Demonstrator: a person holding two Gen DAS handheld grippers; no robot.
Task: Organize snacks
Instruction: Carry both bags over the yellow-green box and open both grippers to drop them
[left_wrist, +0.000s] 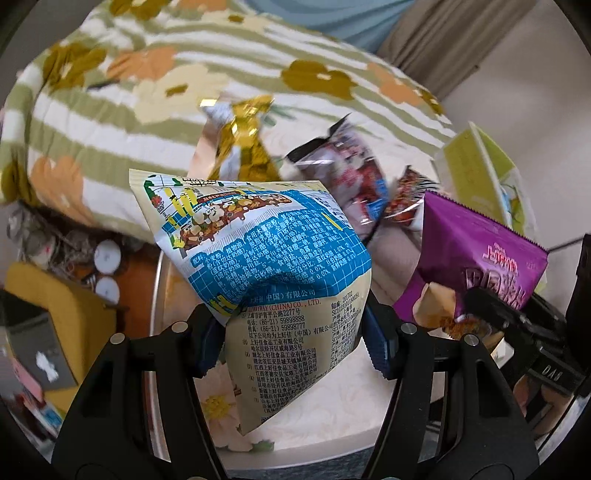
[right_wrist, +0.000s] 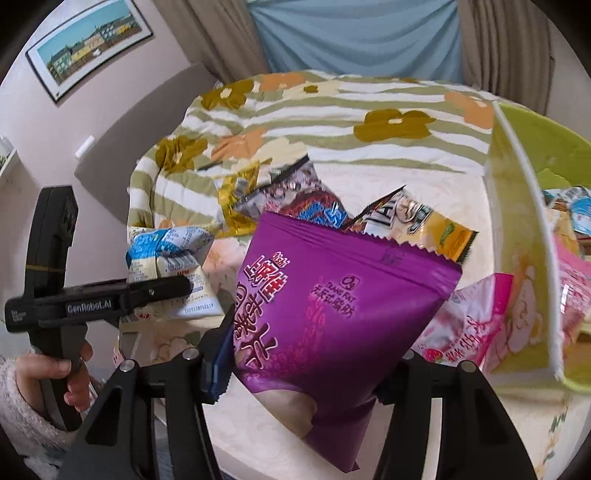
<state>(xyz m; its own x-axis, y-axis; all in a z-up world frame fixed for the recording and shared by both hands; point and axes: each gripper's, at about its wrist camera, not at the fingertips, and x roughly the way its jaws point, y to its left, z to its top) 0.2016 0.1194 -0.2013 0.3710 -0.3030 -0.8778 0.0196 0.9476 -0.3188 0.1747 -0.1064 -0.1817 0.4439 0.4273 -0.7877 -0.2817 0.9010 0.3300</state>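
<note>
Two bags up at once — our left tongs (left_wrist: 291, 332) pinch the cream-and-blue snack bag (left_wrist: 258, 251) near its bottom, the right tongs (right_wrist: 306, 373) squeeze the purple chip bag (right_wrist: 332, 314) low down too, so both hang clear of the counter (right_wrist: 258, 424). More packets (right_wrist: 295, 206) sit mid-counter toward the far edge. We'd guess both are bound for the green bin (right_wrist: 524, 236) at the right edge — it already holds snacks.

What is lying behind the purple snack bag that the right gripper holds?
Behind the purple snack bag lie a yellow packet, a dark-edged packet and a gold one. Their lower parts are covered.
</note>
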